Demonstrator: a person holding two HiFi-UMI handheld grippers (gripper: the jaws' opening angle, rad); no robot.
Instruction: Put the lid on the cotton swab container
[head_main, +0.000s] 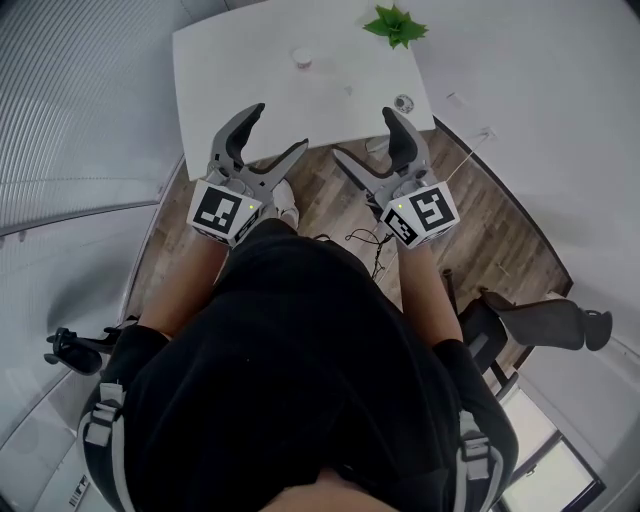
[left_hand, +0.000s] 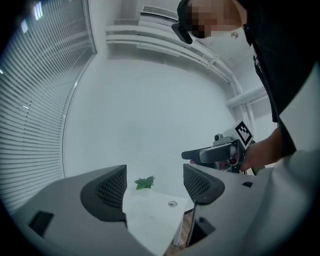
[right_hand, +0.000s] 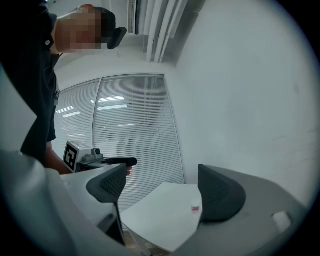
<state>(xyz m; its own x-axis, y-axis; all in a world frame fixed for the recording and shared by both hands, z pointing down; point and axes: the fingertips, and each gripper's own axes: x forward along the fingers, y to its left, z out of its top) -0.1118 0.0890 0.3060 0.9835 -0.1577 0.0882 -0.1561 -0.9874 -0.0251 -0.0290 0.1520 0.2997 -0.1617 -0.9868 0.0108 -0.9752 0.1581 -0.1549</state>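
Observation:
A small white cotton swab container (head_main: 302, 58) (right_hand: 195, 208) stands uncovered on the white table (head_main: 250, 80), toward its far side. Its round lid (head_main: 404, 102) (left_hand: 172, 203) lies flat near the table's right front corner, apart from the container. My left gripper (head_main: 279, 128) (left_hand: 154, 185) hangs open in the air before the table's near edge, with nothing between its jaws. My right gripper (head_main: 364, 134) (right_hand: 162, 187) is also open and empty, held beside it, short of the lid. Both are well above and clear of the table.
A green leafy plant (head_main: 396, 24) (left_hand: 144, 183) sits at the table's far right edge. Wooden floor (head_main: 490, 230) with cables lies under the grippers. A dark chair (head_main: 545, 322) stands at the right. Window blinds (right_hand: 135, 130) line the left side, a white wall the far side.

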